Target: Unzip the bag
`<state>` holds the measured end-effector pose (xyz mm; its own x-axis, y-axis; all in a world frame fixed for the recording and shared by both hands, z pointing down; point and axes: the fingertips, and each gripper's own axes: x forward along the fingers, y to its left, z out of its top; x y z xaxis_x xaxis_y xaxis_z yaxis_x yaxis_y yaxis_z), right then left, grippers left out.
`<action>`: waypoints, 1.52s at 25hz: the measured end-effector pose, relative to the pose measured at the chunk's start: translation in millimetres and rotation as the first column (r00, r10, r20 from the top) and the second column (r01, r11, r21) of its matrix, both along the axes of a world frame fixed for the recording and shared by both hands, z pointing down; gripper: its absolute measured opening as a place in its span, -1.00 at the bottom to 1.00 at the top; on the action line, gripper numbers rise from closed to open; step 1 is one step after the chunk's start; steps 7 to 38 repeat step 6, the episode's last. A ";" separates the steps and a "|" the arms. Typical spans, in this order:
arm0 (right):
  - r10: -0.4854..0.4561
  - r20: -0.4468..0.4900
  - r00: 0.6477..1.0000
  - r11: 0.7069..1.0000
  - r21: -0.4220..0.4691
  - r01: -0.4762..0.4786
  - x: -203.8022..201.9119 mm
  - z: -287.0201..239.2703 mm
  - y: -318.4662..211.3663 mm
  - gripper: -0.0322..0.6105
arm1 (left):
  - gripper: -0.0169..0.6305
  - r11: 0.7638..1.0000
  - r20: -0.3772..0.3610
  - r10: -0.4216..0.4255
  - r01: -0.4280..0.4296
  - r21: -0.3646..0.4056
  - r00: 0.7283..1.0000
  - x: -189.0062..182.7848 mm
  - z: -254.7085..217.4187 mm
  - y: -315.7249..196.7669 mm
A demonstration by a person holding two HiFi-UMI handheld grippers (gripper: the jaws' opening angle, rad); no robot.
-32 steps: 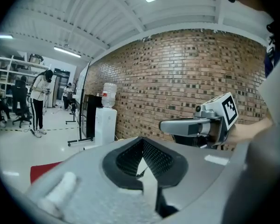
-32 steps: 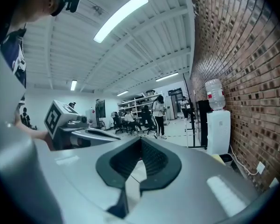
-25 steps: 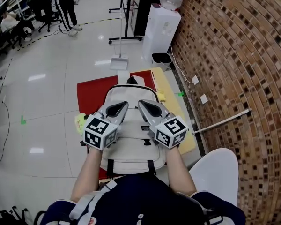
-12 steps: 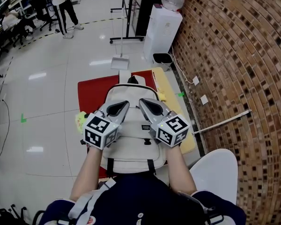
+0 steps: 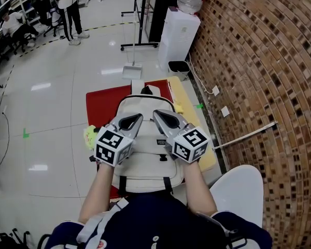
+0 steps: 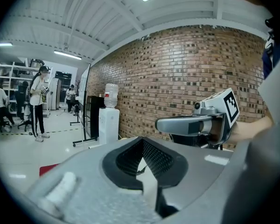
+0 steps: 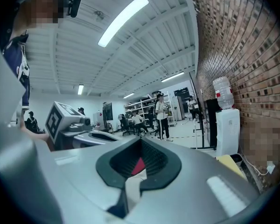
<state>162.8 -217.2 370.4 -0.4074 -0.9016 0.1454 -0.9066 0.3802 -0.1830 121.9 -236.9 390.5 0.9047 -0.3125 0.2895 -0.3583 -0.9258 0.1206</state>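
Note:
A cream backpack (image 5: 147, 162) lies flat on a red mat (image 5: 101, 105), its top handle at the far end. Both grippers hover side by side over the bag's middle, pointing away from me. My left gripper (image 5: 139, 116) is shut, with nothing between its jaws. My right gripper (image 5: 156, 113) is also shut and empty. In the left gripper view, the left gripper (image 6: 142, 140) has the right gripper (image 6: 196, 122) beside it. In the right gripper view, the right gripper (image 7: 141, 141) has the left gripper (image 7: 67, 125) on its left. The zipper pull is not visible.
A yellow board (image 5: 182, 95) lies under the mat's right side, by a brick wall (image 5: 259, 61). A white water dispenser (image 5: 179, 35) and a dustpan (image 5: 131, 69) stand beyond. A white round seat (image 5: 238, 191) is at my right. People stand far off at top left.

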 end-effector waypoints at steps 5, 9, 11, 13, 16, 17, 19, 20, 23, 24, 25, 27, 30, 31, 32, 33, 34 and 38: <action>-0.001 0.000 1.000 1.000 0.005 0.001 -0.4 -3.2 -2.0 -0.89 | -0.94 1.000 0.001 0.002 -0.002 -0.002 1.000 1.0 0.1 -0.4; -0.001 0.001 1.000 1.000 0.007 0.001 -0.4 -4.1 -2.6 -0.89 | -0.94 1.000 0.000 0.002 -0.002 -0.002 1.000 1.3 -0.3 -0.8; -0.001 0.001 1.000 1.000 0.007 0.001 -0.4 -4.1 -2.6 -0.89 | -0.94 1.000 0.000 0.002 -0.002 -0.002 1.000 1.3 -0.3 -0.8; -0.001 0.001 1.000 1.000 0.007 0.001 -0.4 -4.1 -2.6 -0.89 | -0.94 1.000 0.000 0.002 -0.002 -0.002 1.000 1.3 -0.3 -0.8; -0.001 0.001 1.000 1.000 0.007 0.001 -0.4 -4.1 -2.6 -0.89 | -0.94 1.000 0.000 0.002 -0.002 -0.002 1.000 1.3 -0.3 -0.8; -0.001 0.001 1.000 1.000 0.007 0.001 -0.4 -4.1 -2.6 -0.89 | -0.94 1.000 0.000 0.002 -0.002 -0.002 1.000 1.3 -0.3 -0.8; -0.001 0.001 1.000 1.000 0.007 0.001 -0.4 -4.1 -2.6 -0.89 | -0.94 1.000 0.000 0.002 -0.002 -0.002 1.000 1.3 -0.3 -0.8; -0.001 0.001 1.000 1.000 0.007 0.001 -0.4 -4.1 -2.6 -0.89 | -0.94 1.000 0.000 0.002 -0.002 -0.002 1.000 1.3 -0.3 -0.8; -0.001 0.001 1.000 1.000 0.007 0.001 -0.4 -4.1 -2.6 -0.89 | -0.94 1.000 0.000 0.002 -0.002 -0.002 1.000 1.3 -0.3 -0.8; -0.001 0.001 1.000 1.000 0.007 0.001 -0.4 -4.1 -2.6 -0.89 | -0.94 1.000 0.000 0.002 -0.002 -0.002 1.000 1.3 -0.3 -0.8; -0.001 0.001 1.000 1.000 0.007 0.001 -0.4 -4.1 -2.6 -0.89 | -0.94 1.000 0.000 0.002 -0.002 -0.002 1.000 1.3 -0.3 -0.8; -0.001 0.001 1.000 1.000 0.007 0.001 -0.4 -4.1 -2.6 -0.89 | -0.94 1.000 0.000 0.002 -0.002 -0.002 1.000 1.3 -0.3 -0.8; -0.001 0.001 1.000 1.000 0.007 0.001 -0.4 -4.1 -2.6 -0.89 | -0.94 1.000 0.000 0.002 -0.002 -0.002 1.000 1.3 -0.3 -0.8; -0.001 0.001 1.000 1.000 0.007 0.001 -0.4 -4.1 -2.6 -0.89 | -0.94 1.000 0.000 0.002 -0.002 -0.002 1.000 1.3 -0.3 -0.8; -0.001 0.001 1.000 1.000 0.007 0.001 -0.4 -4.1 -2.6 -0.89 | -0.94 1.000 0.000 0.002 -0.002 -0.002 1.000 1.3 -0.3 -0.8; -0.001 0.001 1.000 1.000 0.007 0.001 -0.4 -4.1 -2.6 -0.89 | -0.94 1.000 0.000 0.002 -0.002 -0.002 1.000 1.3 -0.3 -0.8; -0.001 0.001 1.000 1.000 0.007 0.001 -0.4 -4.1 -2.6 -0.89 | -0.94 1.000 0.000 0.002 -0.002 -0.002 1.000 1.3 -0.3 -0.8; -0.001 0.001 1.000 1.000 0.007 0.001 -0.4 -4.1 -2.6 -0.89 | -0.94 1.000 0.000 0.002 -0.002 -0.002 1.000 1.3 -0.3 -0.8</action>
